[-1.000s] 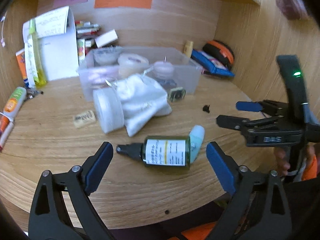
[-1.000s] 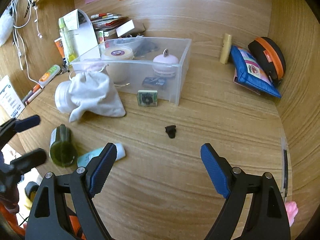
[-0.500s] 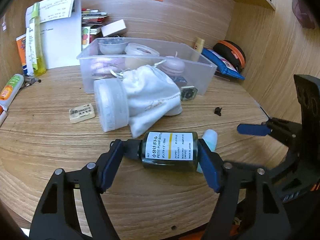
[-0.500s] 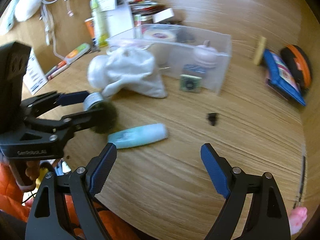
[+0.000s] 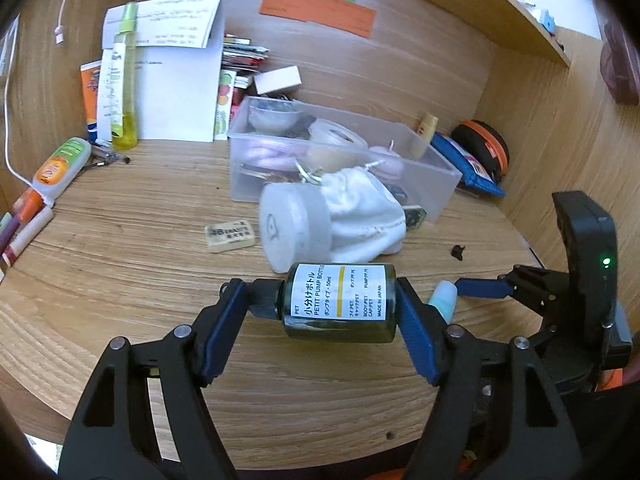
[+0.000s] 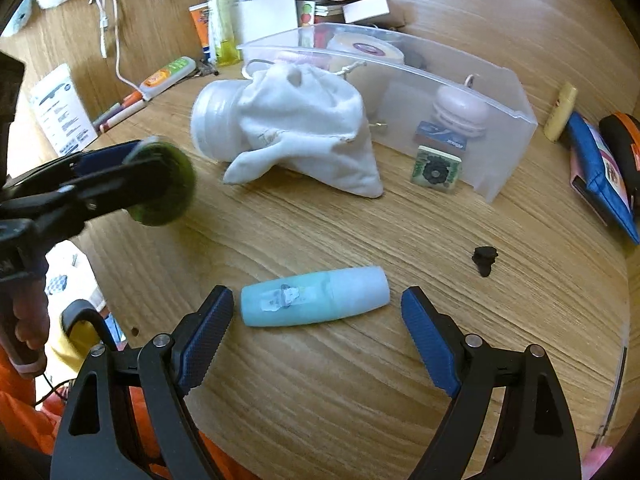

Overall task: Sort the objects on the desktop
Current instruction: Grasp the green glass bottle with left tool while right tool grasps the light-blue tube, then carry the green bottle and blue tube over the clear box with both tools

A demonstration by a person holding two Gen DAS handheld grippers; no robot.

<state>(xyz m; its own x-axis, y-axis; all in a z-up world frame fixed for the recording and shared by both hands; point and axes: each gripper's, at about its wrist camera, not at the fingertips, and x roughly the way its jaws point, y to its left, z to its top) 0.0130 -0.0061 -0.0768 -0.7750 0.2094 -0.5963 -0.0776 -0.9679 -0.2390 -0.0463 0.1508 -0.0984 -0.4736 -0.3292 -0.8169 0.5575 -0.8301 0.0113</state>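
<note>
Your left gripper (image 5: 320, 312) has the dark green pump bottle (image 5: 340, 306) clamped end to end, one pad on the black cap and the other on the base, so the bottle lies sideways between the fingers and looks lifted clear of the wooden surface (image 5: 120, 248). That lengthwise hold probably keeps the round body from rolling out. Your right gripper (image 6: 316, 320) stands wide open and empty, its fingers straddling the pale blue tube (image 6: 316, 300) that lies flat on the surface, neither pad touching it yet. The clear plastic bin (image 6: 504, 136), the likely destination, sits beyond the white drawstring pouch (image 6: 312, 136).
</note>
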